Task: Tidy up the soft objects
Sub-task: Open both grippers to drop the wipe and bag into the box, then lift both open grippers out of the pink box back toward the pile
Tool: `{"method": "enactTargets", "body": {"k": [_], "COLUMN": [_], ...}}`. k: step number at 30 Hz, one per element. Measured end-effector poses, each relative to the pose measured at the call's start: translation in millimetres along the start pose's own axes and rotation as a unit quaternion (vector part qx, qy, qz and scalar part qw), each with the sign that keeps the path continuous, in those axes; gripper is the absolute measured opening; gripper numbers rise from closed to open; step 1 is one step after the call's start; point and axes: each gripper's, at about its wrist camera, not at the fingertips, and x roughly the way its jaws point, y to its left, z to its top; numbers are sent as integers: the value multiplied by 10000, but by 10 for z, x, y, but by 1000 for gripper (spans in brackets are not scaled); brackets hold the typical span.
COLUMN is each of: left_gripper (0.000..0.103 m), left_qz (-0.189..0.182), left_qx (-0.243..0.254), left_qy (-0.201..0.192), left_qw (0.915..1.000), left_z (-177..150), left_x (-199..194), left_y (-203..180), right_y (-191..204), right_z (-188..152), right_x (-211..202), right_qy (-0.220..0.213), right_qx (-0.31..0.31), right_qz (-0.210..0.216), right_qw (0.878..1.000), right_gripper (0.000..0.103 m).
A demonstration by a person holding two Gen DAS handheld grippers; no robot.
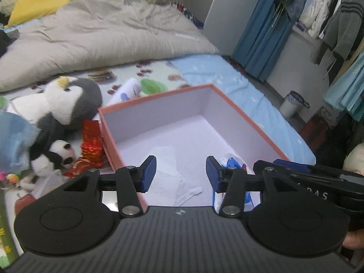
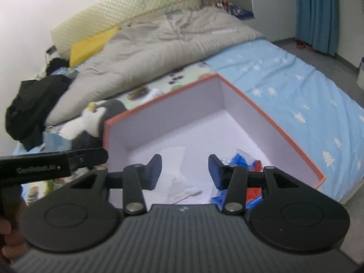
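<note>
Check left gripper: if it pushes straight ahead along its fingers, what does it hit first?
Probably the white tissue on the floor of the open box. The left gripper is open, empty and points down into the box; depth is uncertain.

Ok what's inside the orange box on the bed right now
Inside the orange box lie a white tissue and a clear packet with blue and red print, near the front. The rest of the floor is bare. Both grippers' jaws hide part of the packet and the front edge.

Left gripper [image 1: 180, 174]: black ribbed body, two round discs, silver pivot screws, dark blue pads [image 1: 149, 174]. Right gripper [image 2: 185, 174]: identical build. Bare fingers at both frames' lower edges.
</note>
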Motion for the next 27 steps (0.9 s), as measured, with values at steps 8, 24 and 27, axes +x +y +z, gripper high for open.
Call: {"method": "enactTargets", "body": {"k": [8,24,27], "left_gripper": [54,56,63], "left_qz": [54,159,252], "left_qx": [-92,-393,-440], "left_qy": [-451,-921,-969], "left_qw": [9989,9949,9940], "left_z": [-219,-871,-1029], "left_x": [-730,-1827,-1978], "left_y": [159,528,592], "right_y": [392,1021,1110], "right_z": [-164,-679,-807], "right_x": [-436,-1038,-1104], "right_qy": [-313,-626,-613], "right_qx": [-187,-521,-590], "right_qz": [228,557,675], "right_qw": [9991,9951,9941], "right_gripper": [48,48,48]}}
